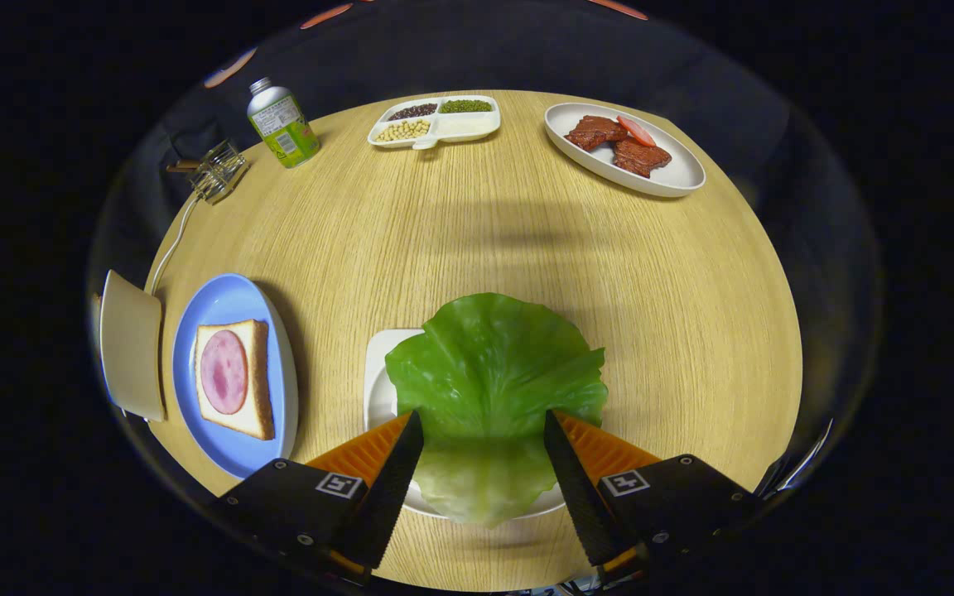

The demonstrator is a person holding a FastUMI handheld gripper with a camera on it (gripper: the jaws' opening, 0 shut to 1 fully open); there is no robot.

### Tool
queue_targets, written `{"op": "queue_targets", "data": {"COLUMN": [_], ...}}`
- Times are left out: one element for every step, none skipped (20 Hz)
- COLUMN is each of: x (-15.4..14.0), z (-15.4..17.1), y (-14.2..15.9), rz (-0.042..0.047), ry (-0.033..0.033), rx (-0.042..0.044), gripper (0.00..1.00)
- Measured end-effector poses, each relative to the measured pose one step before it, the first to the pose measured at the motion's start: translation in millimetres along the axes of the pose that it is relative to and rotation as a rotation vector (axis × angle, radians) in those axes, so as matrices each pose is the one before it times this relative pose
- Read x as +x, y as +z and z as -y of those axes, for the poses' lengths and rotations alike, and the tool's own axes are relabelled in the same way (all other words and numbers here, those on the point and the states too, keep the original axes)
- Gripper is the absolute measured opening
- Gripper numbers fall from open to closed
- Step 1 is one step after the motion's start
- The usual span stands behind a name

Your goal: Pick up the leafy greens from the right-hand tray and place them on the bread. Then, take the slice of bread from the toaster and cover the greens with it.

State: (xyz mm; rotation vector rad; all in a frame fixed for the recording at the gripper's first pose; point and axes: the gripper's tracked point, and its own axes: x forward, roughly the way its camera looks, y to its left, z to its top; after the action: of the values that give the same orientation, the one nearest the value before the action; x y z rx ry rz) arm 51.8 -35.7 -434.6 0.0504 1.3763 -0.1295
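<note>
The tongs (pixel 484 430) stand spread wide, a finger at either side of the leafy greens (pixel 493 372) lying over a white tray (pixel 379 372) on the worktop (pixel 477 232), whether touching I cannot tell.

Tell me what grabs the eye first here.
The big green lettuce leaf lies on a white tray, its base between the open gripper fingers. Beside it, a blue oval plate carries a bread slice topped with pink ham.

Round light-wood table (pixel 477 223) w/ fine grain, dark cloth booth wall (pixel 444 50) behind, soft overhead light
</note>
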Motion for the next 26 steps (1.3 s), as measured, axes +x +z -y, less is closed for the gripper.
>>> {"op": "queue_targets", "data": {"x": [-0.40, 0.73, 0.00, 0.18, 0.72, 0.51, -0.61, 0.14, 0.38, -0.96, 1.41, 0.69, -1.14, -0.84, -0.41, -1.64, -2.08, -2.27, -3.12, -3.88, -5.28, -4.31, -4.23, -4.75, -4.65, -3.21], "z": [-0.03, -0.19, -0.34, -0.26, 0.22, -0.13, -1.44, -1.69, 0.85, -0.15, 1.39, 1.71, 0.59, 0.47, -0.27, -3.11, -3.12, -3.14, -1.91, -3.72, -4.75, -5.00, -6.06, -8.29, -8.39, -7.80], "y": [-1.40, 1.36, 0.01, 0.91, 0.93, 0.99, 0.16, 1.89, 0.24, 0.49, 0.29, 0.56, -0.84, 0.00, -1.06, -0.63, -0.23, 2.18, 0.91, 1.48, 0.25, 1.98, 0.43, 0.17, 1.53, 3.61], "rz": [-0.00203, 0.00291, 0.00016, -0.00098, 0.00513, 0.00454, 0.01203, 0.01251, 0.01108, 0.00419, -0.00198, -0.00573, -0.00878, -0.01034, -0.01102, -0.01281, -0.00444, 0.00516, 0.00723, 0.00594, 0.00549, 0.00679, 0.00513, -0.00359, 0.00803, 0.01198], "ry": [-0.00604, -0.00229, -0.00352, -0.00368, -0.00208, -0.00165, 0.00142, 0.00322, -0.00082, -0.00468, -0.00539, -0.00358, 0.00156, 0.00358, 0.00789, 0.01899, 0.02015, 0.01436, 0.01038, 0.01339, 0.01729, 0.01500, 0.01903, 0.02344, 0.02119, 0.01318], "rx": [-0.00012, 0.00660, 0.00386, 0.00760, 0.00964, 0.00443, -0.01016, -0.01163, -0.00240, 0.00768, 0.01249, 0.01534, 0.00973, 0.00275, 0.01077, 0.02034, 0.01544, 0.00900, 0.00395, 0.00536, 0.00199, -0.00291, -0.00253, -0.00486, -0.00539, -0.01161], "gripper": [0.88, 0.87, 0.85, 0.83, 0.78, 0.76, 0.71, 0.68, 0.59, 0.54, 0.45, 0.36, 0.31, 0.25, 0.23, 0.22, 0.19, 0.17, 0.14, 0.12, 0.11, 0.11, 0.11, 0.12, 0.11, 0.11]}}
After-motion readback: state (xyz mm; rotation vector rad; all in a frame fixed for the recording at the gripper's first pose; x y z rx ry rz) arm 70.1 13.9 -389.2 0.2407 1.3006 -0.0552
